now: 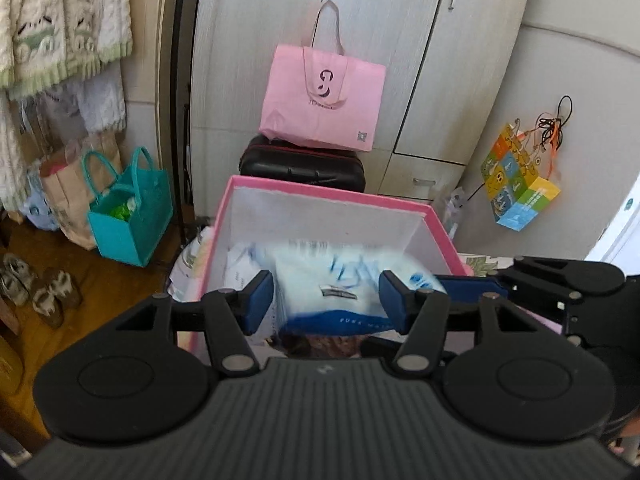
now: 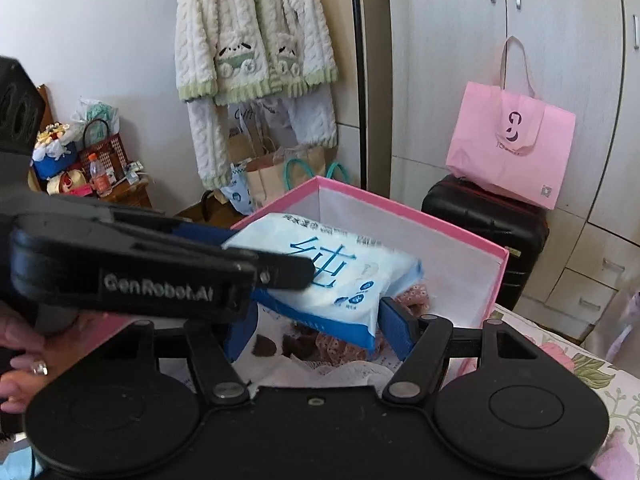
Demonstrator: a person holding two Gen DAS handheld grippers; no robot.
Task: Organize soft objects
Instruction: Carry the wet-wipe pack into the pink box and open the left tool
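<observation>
A white and blue soft tissue pack (image 2: 336, 272) hangs tilted over the open pink box (image 2: 404, 204). My left gripper (image 1: 326, 300) is closed on its sides, pads (image 1: 262, 298) pressed against the pack (image 1: 332, 292). In the right wrist view the left gripper's body (image 2: 160, 272) reaches in from the left onto the pack. My right gripper (image 2: 316, 328) stands open around the pack's lower end, above pink and brown lace fabric (image 2: 340, 344) in the box. Another white pack (image 1: 244, 264) lies in the box at the left.
A black suitcase (image 1: 304, 166) with a pink tote bag (image 1: 324, 96) stands behind the box against white wardrobes. A teal bag (image 1: 128, 212), paper bags and slippers (image 1: 40, 288) are on the wooden floor at left. A floral bedsheet (image 2: 592, 372) lies at right.
</observation>
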